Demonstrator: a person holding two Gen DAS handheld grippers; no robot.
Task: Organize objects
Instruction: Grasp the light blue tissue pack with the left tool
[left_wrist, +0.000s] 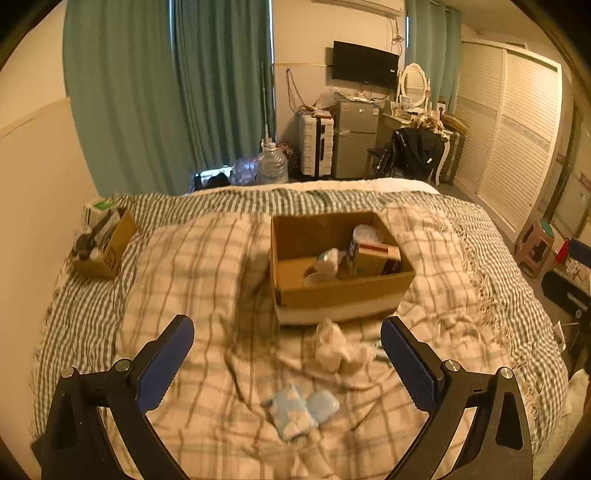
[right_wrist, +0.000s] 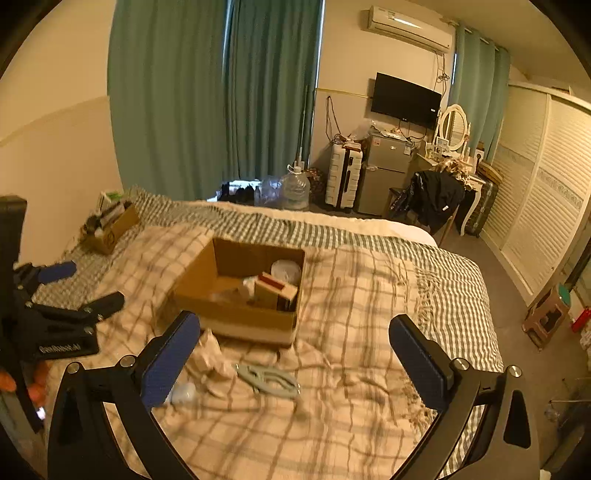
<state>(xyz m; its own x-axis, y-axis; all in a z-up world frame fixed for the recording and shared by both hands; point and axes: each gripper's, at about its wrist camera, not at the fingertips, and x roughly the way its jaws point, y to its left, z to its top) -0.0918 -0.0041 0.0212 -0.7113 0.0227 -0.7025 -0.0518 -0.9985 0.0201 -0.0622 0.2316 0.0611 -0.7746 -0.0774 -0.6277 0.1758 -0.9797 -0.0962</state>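
A bedroom with teal curtains (left_wrist: 166, 92), a wall television and louvred wardrobe doors holds a bed (left_wrist: 92, 314) spread with a rumpled cream plaid blanket over a green-and-white checked cover. Near the middle of the bed sits the open brown cardboard box (left_wrist: 343, 291), already holding a small carton, a round white tub and some pale wrapped things. A second, smaller cardboard box (left_wrist: 107, 247) stuffed with odds and ends rests at the far left edge by the wall.

Loose items lie on the blanket just in front of the big box: a crumpled cream cloth (left_wrist: 336, 347), soft and shapeless; a pale blue soft packet (left_wrist: 299, 406), glossy like plastic film; and a flat grey-blue plastic hanger-like piece (right_wrist: 267, 380), though blur makes its exact shape uncertain.

The left gripper (left_wrist: 288, 365) hovers above the blue packet and cloth with its jaws spread wide, holding nothing. The right gripper (right_wrist: 295, 362) hangs over the grey-blue piece, jaws likewise spread and empty.

The work looks partway done, in the reach-and-pick stage. The next move probably calls for lowering onto one loose item and closing firmly, since the blanket folds give under pressure.
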